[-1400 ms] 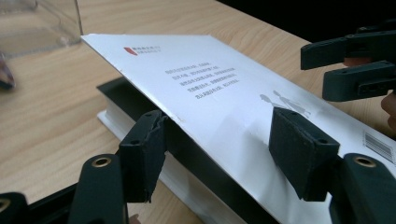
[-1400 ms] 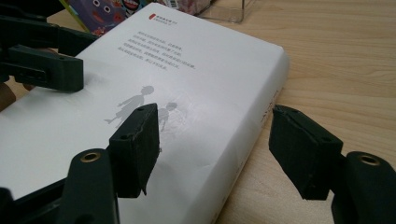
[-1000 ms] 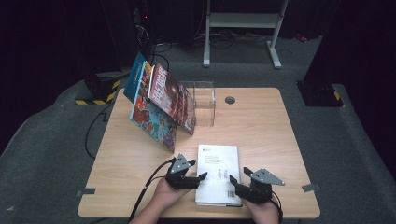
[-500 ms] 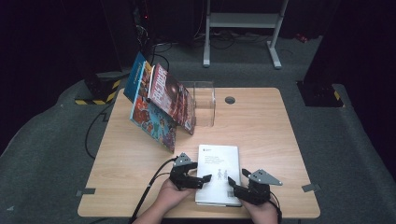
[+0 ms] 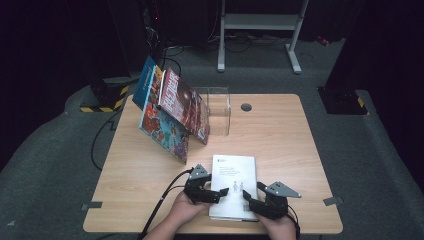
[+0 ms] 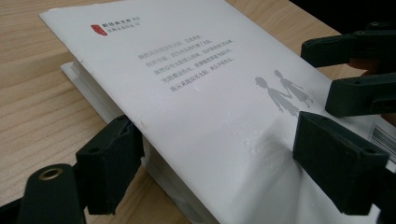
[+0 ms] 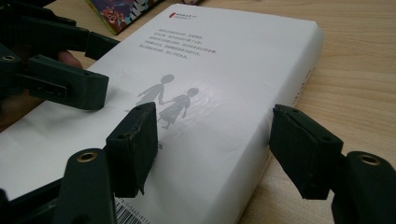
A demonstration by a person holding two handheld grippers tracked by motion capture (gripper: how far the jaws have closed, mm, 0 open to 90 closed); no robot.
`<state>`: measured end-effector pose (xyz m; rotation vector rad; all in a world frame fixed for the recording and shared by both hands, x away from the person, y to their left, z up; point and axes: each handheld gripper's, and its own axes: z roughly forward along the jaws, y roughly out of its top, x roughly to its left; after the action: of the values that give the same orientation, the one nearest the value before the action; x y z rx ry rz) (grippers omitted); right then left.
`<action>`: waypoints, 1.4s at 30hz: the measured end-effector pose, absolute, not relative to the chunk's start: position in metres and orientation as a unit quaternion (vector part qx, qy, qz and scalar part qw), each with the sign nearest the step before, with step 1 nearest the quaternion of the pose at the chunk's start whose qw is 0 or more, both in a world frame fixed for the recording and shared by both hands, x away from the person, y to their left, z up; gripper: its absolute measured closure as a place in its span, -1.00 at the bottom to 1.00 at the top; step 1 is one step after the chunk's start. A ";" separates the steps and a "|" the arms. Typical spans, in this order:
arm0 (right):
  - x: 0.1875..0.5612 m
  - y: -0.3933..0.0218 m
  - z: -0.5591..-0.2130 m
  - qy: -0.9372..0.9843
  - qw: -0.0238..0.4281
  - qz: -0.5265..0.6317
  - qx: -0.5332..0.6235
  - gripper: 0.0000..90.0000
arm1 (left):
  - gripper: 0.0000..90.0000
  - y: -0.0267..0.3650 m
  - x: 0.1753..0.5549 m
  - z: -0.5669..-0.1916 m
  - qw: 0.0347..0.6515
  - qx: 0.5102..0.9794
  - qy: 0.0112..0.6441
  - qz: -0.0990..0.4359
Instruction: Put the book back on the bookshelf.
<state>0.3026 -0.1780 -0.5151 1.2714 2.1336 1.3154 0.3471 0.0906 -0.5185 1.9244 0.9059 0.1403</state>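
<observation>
Your left tongs (image 5: 216, 191) have just been opening: their jaws now stand wide astride the left, page-side edge of the white book (image 5: 233, 180), one over the cover, one beside the page block, and neither clearly presses. Compared with a second ago, the book lies in the same spot on the worktop (image 5: 280, 140), between your two tongs. Your right tongs (image 5: 252, 197) sit partly open astride the spine edge, one jaw on the cover, the other beside the spine; whether they pinch I cannot tell. Judging by this, the left side has let go, so the book is likely not yet secured for lifting toward the clear stand (image 5: 218, 111).
</observation>
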 end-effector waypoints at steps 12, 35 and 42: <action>0.301 -0.179 -0.513 0.745 0.169 0.471 0.442 -0.21 | -0.14 0.100 0.342 -0.505 0.519 0.776 0.345 0.094; 0.300 -0.180 -0.511 0.736 0.165 0.487 0.440 -0.14 | -0.04 0.101 0.347 -0.503 0.557 0.740 0.374 0.041; 0.299 -0.178 -0.511 0.739 0.173 0.484 0.436 -0.13 | 0.00 0.097 0.345 -0.501 0.535 0.758 0.368 0.065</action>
<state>0.2988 -0.1784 -0.5110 1.2359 2.0964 1.3722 0.3447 0.0971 -0.5009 1.8054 0.8766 0.1550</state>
